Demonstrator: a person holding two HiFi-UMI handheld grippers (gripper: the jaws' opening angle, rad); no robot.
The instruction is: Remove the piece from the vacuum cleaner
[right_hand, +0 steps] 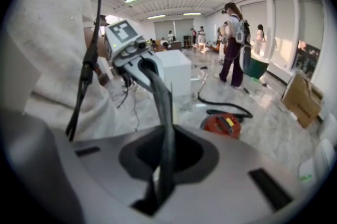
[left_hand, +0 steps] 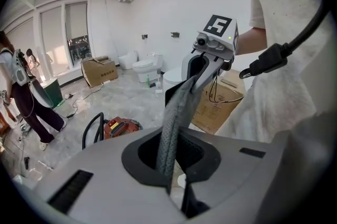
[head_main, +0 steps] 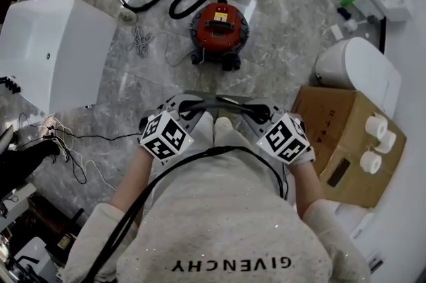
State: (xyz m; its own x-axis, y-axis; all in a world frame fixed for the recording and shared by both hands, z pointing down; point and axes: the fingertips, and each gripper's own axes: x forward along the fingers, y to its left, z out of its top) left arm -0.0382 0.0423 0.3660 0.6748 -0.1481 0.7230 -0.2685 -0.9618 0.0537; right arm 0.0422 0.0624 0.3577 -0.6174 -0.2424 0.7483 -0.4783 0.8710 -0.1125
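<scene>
Hard to tell the full shape of the gray piece (left_hand: 172,112): seen only as a narrow, mesh-textured strip, with both ends buried between jaws. Held up close to the chest, at 6 o'clock from the red vacuum cleaner (head_main: 218,27) and well apart from that machine down on the floor. Pinched at one end by the left gripper (left_hand: 169,167), pressed together on it, and at the other end by the right gripper (right_hand: 160,186), squeezed onto it the same way. Largely covered by the marker cubes in the head view (barely showing at the fingertips). Reads "GIVENCHY" on the pale sweater (head_main: 226,222), upside down from above. Too small to read: the yellow label on the vacuum cleaner and the print on the cardboard box (head_main: 333,125) at 3 o'clock.
</scene>
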